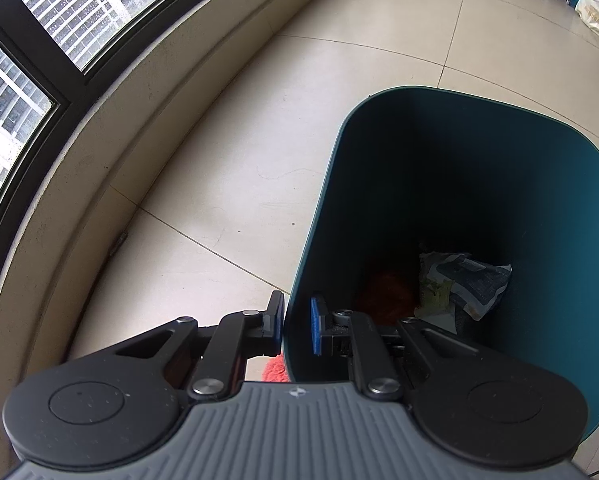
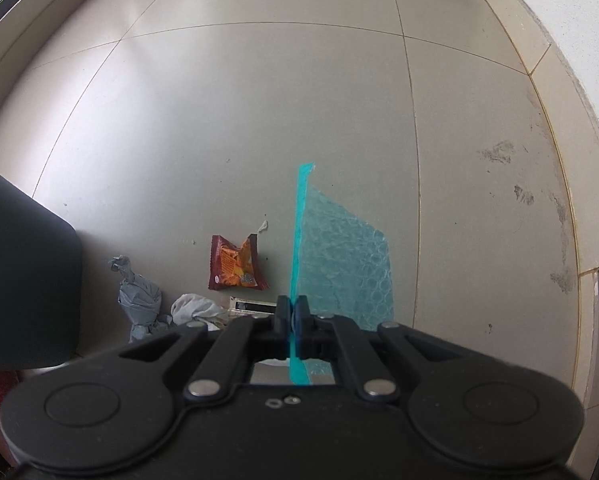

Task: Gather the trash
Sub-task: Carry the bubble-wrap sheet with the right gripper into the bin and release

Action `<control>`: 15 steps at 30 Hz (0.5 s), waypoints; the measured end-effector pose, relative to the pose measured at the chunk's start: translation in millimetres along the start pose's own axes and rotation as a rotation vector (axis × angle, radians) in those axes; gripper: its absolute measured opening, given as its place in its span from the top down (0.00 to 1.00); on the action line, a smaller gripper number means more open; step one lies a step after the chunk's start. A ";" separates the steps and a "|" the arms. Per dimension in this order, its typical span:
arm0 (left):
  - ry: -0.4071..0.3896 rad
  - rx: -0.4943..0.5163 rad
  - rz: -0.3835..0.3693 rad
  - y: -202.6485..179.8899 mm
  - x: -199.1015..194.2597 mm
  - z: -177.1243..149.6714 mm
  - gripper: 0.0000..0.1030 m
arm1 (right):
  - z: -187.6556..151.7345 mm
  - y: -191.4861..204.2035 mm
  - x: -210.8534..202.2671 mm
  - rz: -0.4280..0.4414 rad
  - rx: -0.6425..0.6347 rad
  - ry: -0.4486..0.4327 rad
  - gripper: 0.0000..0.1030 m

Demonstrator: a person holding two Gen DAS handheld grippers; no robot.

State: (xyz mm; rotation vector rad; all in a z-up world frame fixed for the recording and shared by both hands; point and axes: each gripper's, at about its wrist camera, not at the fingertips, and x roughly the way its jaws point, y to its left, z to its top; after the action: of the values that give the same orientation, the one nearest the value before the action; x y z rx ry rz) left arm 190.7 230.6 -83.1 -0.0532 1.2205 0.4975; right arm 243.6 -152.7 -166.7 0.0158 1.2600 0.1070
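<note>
My left gripper (image 1: 296, 326) is shut on the near rim of a dark teal trash bin (image 1: 499, 152), one finger outside the wall and one inside. A crumpled printed wrapper (image 1: 463, 284) and something reddish (image 1: 385, 292) lie at the bin's bottom. My right gripper (image 2: 292, 313) is shut on the edge of a teal bubble-wrap bag (image 2: 339, 256), which hangs above the floor. On the tiles below lie a red-orange snack packet (image 2: 237, 266), a grey twisted paper wad (image 2: 137, 300), a white crumpled tissue (image 2: 197, 308) and a small flat box (image 2: 251, 305).
A low window ledge (image 1: 111, 128) curves along the left. The bin's dark side (image 2: 23, 280) fills the lower left of the right wrist view. A wall base (image 2: 567, 200) runs on the right. White bags (image 1: 595, 12) sit far back right. A red fuzzy cloth (image 1: 275, 368) lies by the bin.
</note>
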 end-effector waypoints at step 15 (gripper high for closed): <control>-0.001 -0.014 -0.049 8.2 1.0 -0.1 0.87 | 10.1 109.3 -152.3 0.239 -0.254 -0.163 0.99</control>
State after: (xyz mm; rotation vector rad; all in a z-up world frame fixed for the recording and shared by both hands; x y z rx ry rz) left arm 187.6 238.2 -82.2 -0.0948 1.2123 0.4640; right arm 199.5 -57.1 -11.4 -0.0433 1.0704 0.4633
